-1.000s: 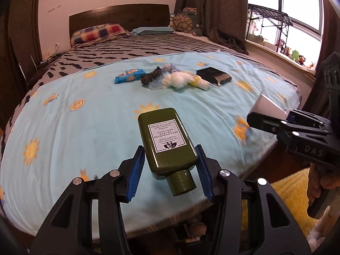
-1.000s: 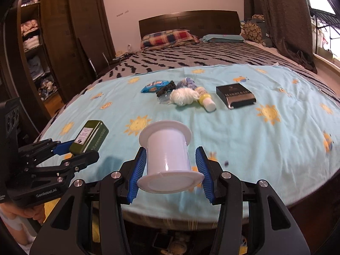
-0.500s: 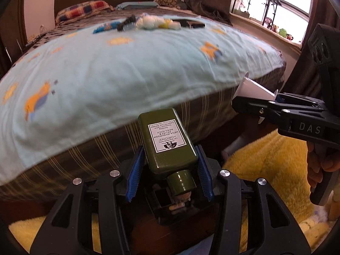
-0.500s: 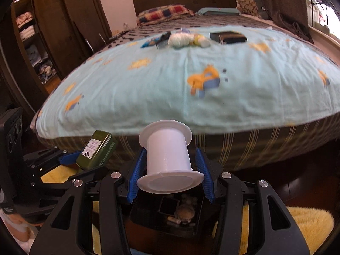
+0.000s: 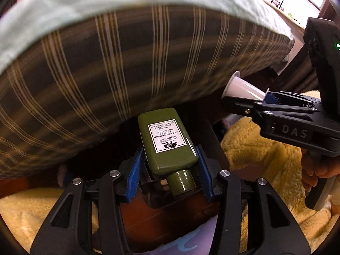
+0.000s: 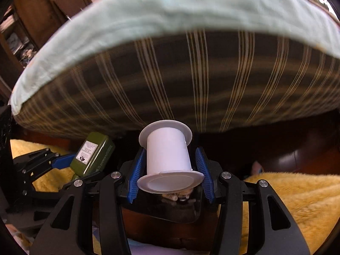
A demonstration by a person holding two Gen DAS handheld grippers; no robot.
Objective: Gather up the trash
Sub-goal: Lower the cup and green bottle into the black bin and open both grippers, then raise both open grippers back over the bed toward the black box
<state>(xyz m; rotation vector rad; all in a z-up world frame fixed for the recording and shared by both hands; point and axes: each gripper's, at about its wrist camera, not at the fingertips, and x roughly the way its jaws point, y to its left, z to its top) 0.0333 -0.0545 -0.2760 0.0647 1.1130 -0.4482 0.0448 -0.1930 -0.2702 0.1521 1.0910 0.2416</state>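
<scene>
My left gripper (image 5: 169,171) is shut on a dark green bottle (image 5: 166,141) with a white label, cap toward the camera. It also shows in the right wrist view (image 6: 91,154) at the left. My right gripper (image 6: 170,170) is shut on a white plastic spool (image 6: 167,159), which also shows in the left wrist view (image 5: 240,87) at the right. Both grippers are held low beside the bed, above a dark bin (image 6: 161,208) with small scraps inside.
The bed's striped brown side (image 5: 127,68) fills the view ahead, with the pale blue sheet (image 6: 170,10) over its top edge. A fluffy yellow rug (image 6: 293,201) lies on the floor to both sides. A wooden wardrobe (image 6: 42,10) stands at the far left.
Both grippers have dropped from above the bed top to below its edge, close to the floor, each still holding its item. The trash on the bed is out of sight now.
</scene>
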